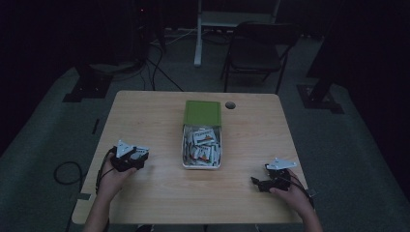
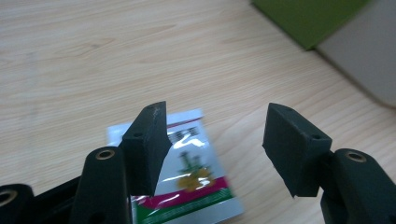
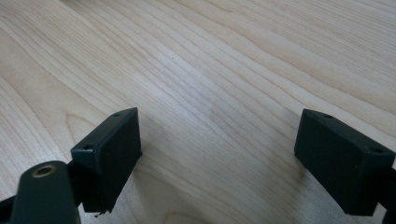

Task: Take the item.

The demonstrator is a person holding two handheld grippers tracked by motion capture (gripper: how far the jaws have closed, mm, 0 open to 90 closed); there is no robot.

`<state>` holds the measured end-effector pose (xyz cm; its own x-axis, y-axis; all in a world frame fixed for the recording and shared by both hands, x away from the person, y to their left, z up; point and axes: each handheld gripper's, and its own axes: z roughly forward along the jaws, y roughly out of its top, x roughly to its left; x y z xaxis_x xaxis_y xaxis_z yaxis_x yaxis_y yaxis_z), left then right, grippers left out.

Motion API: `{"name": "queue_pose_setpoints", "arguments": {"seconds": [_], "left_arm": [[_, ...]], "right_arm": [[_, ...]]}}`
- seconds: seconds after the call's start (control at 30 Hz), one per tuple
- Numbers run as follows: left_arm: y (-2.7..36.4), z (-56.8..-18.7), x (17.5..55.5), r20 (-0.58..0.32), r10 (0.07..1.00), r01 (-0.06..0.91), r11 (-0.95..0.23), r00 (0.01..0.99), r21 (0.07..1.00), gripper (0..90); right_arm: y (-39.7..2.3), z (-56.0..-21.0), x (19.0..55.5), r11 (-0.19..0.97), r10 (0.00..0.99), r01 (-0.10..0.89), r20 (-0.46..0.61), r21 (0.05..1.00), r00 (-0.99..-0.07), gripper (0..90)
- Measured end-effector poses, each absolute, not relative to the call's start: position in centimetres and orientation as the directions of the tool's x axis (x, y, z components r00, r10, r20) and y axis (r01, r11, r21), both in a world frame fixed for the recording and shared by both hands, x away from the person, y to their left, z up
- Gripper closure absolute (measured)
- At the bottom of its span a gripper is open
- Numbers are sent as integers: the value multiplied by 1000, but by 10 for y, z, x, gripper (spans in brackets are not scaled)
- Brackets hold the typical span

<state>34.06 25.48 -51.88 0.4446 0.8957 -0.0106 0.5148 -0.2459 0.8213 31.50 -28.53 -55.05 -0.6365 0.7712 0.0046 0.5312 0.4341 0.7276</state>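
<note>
A small sachet [image 2: 196, 179], white with a green and red band and a yellow picture, lies flat on the wooden table [image 2: 93, 56]. My left gripper [image 2: 217, 135] hovers over it with its jaws apart; the sachet lies partly under the left jaw and neither pad presses on it. In the high view the left gripper [image 1: 141, 157] is at the table's left front, held by a hand. My right gripper [image 3: 219, 140] stands wide open over bare wood, and sits at the right front [image 1: 258, 182] in the high view.
A white box [image 1: 184, 145] full of several sachets stands at the table's middle, its green lid [image 1: 203, 113] behind it. The lid [image 2: 308, 18] and box wall [image 2: 364, 60] lie ahead of the left gripper. A cable hole [image 1: 230, 105] and a chair [image 1: 256, 48] lie beyond.
</note>
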Motion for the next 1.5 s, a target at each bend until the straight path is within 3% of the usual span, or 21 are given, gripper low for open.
{"name": "queue_pose_setpoints", "arguments": {"seconds": [0.6,0.97,1.2,1.5], "left_arm": [[230,-514,332,-6,794,431,-323,608,843,283],[218,-517,323,-79,766,470,-306,638,828,263],[212,-518,313,-43,752,437,-334,657,835,170],[210,-530,296,-30,720,442,-392,694,806,149]], "right_arm": [[-285,-551,315,432,775,534,4,727,-632,132],[-285,-550,315,431,776,536,5,726,-631,131],[-285,-551,315,431,775,535,5,727,-632,130],[-285,-551,316,435,771,534,6,725,-636,117]]}}
